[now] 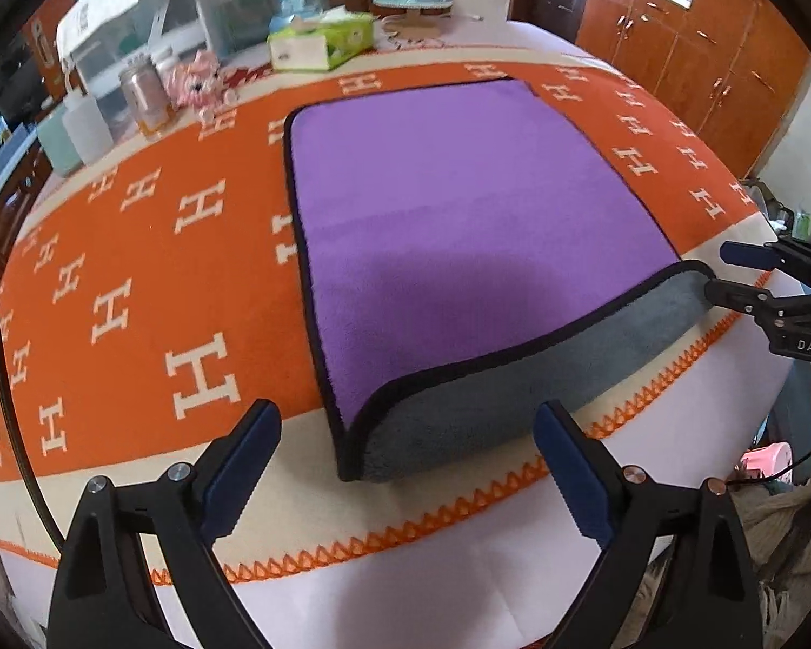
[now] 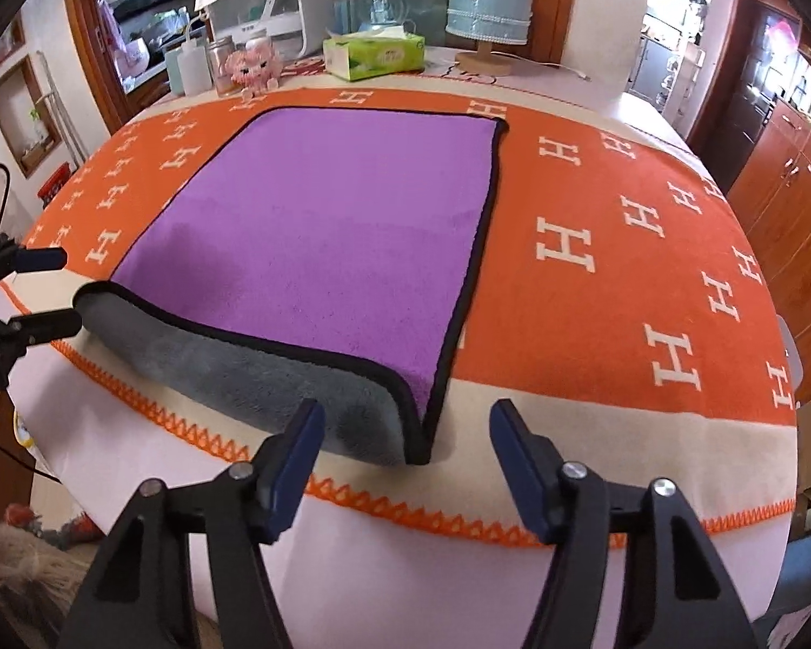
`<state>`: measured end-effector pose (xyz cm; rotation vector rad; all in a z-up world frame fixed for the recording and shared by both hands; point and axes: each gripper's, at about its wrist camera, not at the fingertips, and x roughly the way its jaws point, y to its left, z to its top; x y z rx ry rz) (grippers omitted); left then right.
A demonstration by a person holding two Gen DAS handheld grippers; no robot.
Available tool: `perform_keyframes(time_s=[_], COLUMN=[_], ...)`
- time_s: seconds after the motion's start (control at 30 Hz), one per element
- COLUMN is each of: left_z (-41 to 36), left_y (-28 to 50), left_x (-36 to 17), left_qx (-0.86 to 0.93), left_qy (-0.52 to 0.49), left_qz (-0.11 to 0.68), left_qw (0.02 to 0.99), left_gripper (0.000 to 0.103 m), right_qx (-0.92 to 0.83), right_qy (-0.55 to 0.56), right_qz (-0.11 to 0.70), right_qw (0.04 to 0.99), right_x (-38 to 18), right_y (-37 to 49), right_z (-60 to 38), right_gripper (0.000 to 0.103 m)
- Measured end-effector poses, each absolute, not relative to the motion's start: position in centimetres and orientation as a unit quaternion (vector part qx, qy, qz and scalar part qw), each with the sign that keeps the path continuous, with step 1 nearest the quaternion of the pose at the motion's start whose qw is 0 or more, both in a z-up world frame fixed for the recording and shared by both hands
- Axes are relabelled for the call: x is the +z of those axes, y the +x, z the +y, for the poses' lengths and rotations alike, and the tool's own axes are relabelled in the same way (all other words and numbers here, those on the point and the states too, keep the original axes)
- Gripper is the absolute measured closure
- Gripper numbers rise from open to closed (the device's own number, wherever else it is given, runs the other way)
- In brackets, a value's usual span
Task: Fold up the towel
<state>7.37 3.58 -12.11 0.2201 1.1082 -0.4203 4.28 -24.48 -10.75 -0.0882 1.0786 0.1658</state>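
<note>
A purple towel (image 1: 459, 205) with a black hem and a grey underside lies flat on the orange patterned cloth; it also shows in the right wrist view (image 2: 330, 227). Its near edge is rolled over, showing a grey band (image 1: 513, 395). My left gripper (image 1: 405, 465) is open, just short of the towel's near left corner. My right gripper (image 2: 400, 465) is open, just short of the near right corner. Each gripper shows at the edge of the other's view, the right (image 1: 730, 270) and the left (image 2: 54, 292), both open beside the rolled edge.
An orange cloth (image 1: 135, 270) with white H marks covers the table. At the far side stand a green tissue box (image 2: 376, 57), a blue lamp (image 2: 492, 0), jars and bottles (image 2: 211, 67) and a pink toy (image 2: 251, 67). Wooden cabinets (image 1: 703, 54) stand to the right.
</note>
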Motion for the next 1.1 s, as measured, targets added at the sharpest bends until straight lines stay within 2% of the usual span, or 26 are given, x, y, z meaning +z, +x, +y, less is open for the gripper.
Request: perform_keyframes(time_s=[0.07,0.17,0.33,0.47,0.63,0.87,0.93,1.1], left_z=[3.8,4.0,4.3,4.5,4.8,5.5,5.6,5.5], left_y=[7.7,8.4,9.6,10.1,10.7,11.6,11.6,11.1], left_x=[-12.5,-13.3,-14.7,-15.0,-15.2,-15.3,-15.3,-14.8], left_qx=[-0.196,-0.209,-0.228,-0.243,-0.253,-0.262,-0.261,-0.263], left_qy=[0.105,0.105,0.084,0.079,0.076,0.066,0.068,0.078], left_qz=[0.526,0.538,0.567,0.572,0.577,0.588,0.589,0.584], left_qw=[0.821,0.810,0.787,0.780,0.773,0.762,0.762,0.764], left_gripper=[0.011,0.026,0.040,0.042,0.045,0.050,0.053,0.055], right_qx=[0.088,0.103,0.131,0.146,0.169,0.190,0.195,0.201], right_qy=[-0.042,-0.044,-0.040,-0.033,-0.030,-0.018,-0.010,-0.010], right_qz=[0.515,0.520,0.535,0.544,0.551,0.558,0.561,0.560], right_qw=[0.851,0.847,0.834,0.825,0.817,0.808,0.804,0.804], right_x=[-10.9,-11.3,-12.1,-12.5,-12.6,-12.6,-12.6,-12.4], right_y=[4.6,5.3,6.2,6.6,6.8,6.8,6.8,6.7], right_z=[-24.7,-24.9,-25.3,-25.6,-25.3,-25.1,-25.3,-25.5], right_gripper=[0.045,0.049,0.059,0.063,0.076,0.079,0.086,0.091])
